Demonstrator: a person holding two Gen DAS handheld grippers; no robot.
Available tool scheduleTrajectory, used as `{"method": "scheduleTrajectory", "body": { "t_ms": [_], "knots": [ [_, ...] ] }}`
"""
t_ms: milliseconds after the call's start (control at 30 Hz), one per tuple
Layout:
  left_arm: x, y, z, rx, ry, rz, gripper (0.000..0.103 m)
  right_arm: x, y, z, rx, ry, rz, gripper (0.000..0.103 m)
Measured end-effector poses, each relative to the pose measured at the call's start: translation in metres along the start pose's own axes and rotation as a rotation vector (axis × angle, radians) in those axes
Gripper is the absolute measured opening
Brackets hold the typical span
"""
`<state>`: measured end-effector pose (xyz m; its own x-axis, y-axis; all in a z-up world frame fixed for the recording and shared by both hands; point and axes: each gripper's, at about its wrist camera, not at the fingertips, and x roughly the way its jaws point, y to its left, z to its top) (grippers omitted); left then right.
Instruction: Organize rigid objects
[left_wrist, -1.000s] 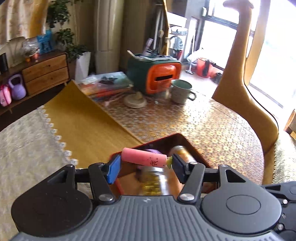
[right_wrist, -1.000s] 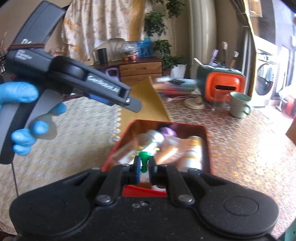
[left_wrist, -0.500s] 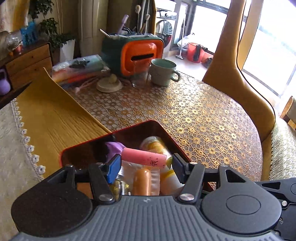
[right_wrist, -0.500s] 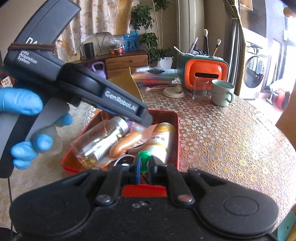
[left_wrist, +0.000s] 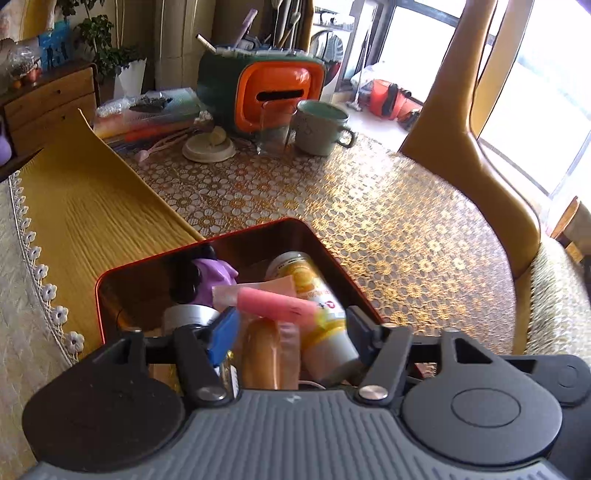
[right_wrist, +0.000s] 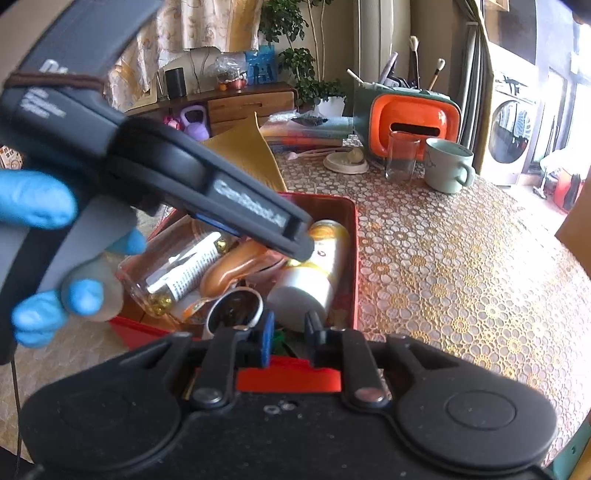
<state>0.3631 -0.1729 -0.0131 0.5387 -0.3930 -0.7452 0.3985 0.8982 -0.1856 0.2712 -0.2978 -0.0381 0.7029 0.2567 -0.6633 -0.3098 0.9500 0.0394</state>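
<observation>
A red tray holds several items: a yellow-labelled bottle, an orange capsule, a purple object and a clear jar. My left gripper hovers over the tray with its jaws wide. A pink tube lies blurred between and above the fingertips, apart from both pads. My right gripper is over the tray's near edge, jaws parted. A small green object sits low between its fingers, touching neither pad that I can see. The left gripper body crosses the right wrist view.
A yellow ribbed mat lies left of the tray. At the table's far side stand an orange-and-green box, a glass, a green mug and a white dish. A wooden chair stands at right.
The left jaws have widened and the pink tube has come free of the pads. The right jaws have opened off the green object. Both grippers have moved lower over the tray.
</observation>
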Motion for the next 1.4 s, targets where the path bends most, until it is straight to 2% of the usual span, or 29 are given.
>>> {"method": "scheduleTrajectory", "body": {
  "t_ms": [33, 167, 300, 400, 567, 667, 733, 1033, 1200, 1333, 1400],
  "knots": [
    [-0.005, -0.001, -0.002, 0.004, -0.011, -0.002, 0.074, -0.002, -0.001, 0.000, 0.008, -0.002, 0.000, 0.019],
    [-0.030, -0.006, -0.009, 0.016, -0.050, -0.013, 0.075, -0.011, -0.003, 0.001, 0.028, -0.015, 0.006, 0.022],
    [-0.060, -0.008, -0.023, 0.023, -0.107, -0.004, 0.081, -0.027, -0.002, 0.002, 0.032, -0.038, 0.026, 0.032],
    [-0.081, -0.009, -0.036, 0.029, -0.154, 0.030, 0.082, -0.040, 0.001, 0.001, 0.016, -0.058, 0.033, 0.039],
    [-0.109, -0.009, -0.055, 0.018, -0.189, 0.070, 0.082, -0.062, 0.005, 0.001, 0.019, -0.086, 0.045, 0.054],
    [-0.125, -0.011, -0.067, 0.014, -0.226, 0.130, 0.083, -0.073, 0.007, 0.002, 0.023, -0.097, 0.054, 0.061],
    [-0.135, -0.011, -0.074, -0.003, -0.230, 0.149, 0.086, -0.080, 0.009, 0.002, 0.026, -0.110, 0.060, 0.067],
    [-0.162, -0.013, -0.100, -0.061, -0.239, 0.211, 0.100, -0.109, 0.021, 0.000, -0.002, -0.164, 0.088, 0.083],
    [-0.172, -0.019, -0.108, -0.063, -0.254, 0.258, 0.103, -0.124, 0.022, -0.003, -0.016, -0.206, 0.087, 0.095],
    [-0.175, -0.020, -0.113, -0.103, -0.250, 0.241, 0.103, -0.129, 0.023, -0.009, -0.020, -0.209, 0.106, 0.103],
    [-0.175, -0.020, -0.116, -0.114, -0.246, 0.243, 0.103, -0.132, 0.025, -0.012, -0.029, -0.217, 0.108, 0.103]
  ]
}}
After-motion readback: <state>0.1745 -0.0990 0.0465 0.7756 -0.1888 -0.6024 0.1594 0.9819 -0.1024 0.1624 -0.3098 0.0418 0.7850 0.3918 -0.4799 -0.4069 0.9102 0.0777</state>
